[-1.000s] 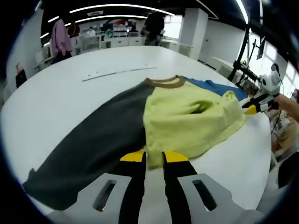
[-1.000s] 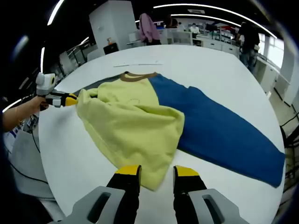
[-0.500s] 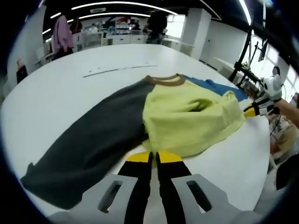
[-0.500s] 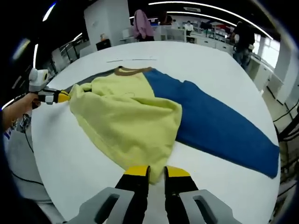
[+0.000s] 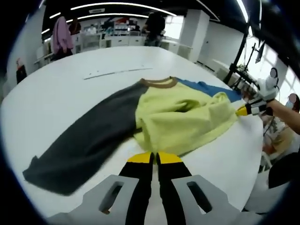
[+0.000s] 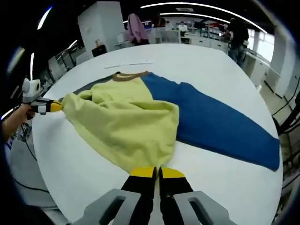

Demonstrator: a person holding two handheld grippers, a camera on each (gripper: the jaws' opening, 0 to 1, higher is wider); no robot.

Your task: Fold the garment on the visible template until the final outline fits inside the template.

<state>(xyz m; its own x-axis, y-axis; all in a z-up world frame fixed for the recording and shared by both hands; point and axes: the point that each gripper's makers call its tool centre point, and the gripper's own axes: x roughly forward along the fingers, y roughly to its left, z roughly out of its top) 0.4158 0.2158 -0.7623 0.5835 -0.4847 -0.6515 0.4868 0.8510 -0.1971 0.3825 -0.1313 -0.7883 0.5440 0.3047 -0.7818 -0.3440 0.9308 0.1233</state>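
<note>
White round table (image 5: 61,84) fills the left gripper view; the left gripper (image 5: 154,158) pinches the soft yellow hem of the garment (image 5: 180,117). In the right gripper view, the right gripper (image 6: 157,172) is clamped on the limp opposite corner.

The garment (image 5: 178,117) is a long-sleeved top with a yellow body, a brown ribbed collar (image 5: 158,83), one dark grey sleeve (image 5: 84,140) and one blue sleeve (image 6: 220,126). It lies on the white tabletop (image 5: 61,89), collar away from the viewer. The yellow body is bunched and rumpled, its hem drawn up into loose folds. The grey sleeve stretches flat to one side, the blue sleeve flat to the other, both fully spread out.
</note>
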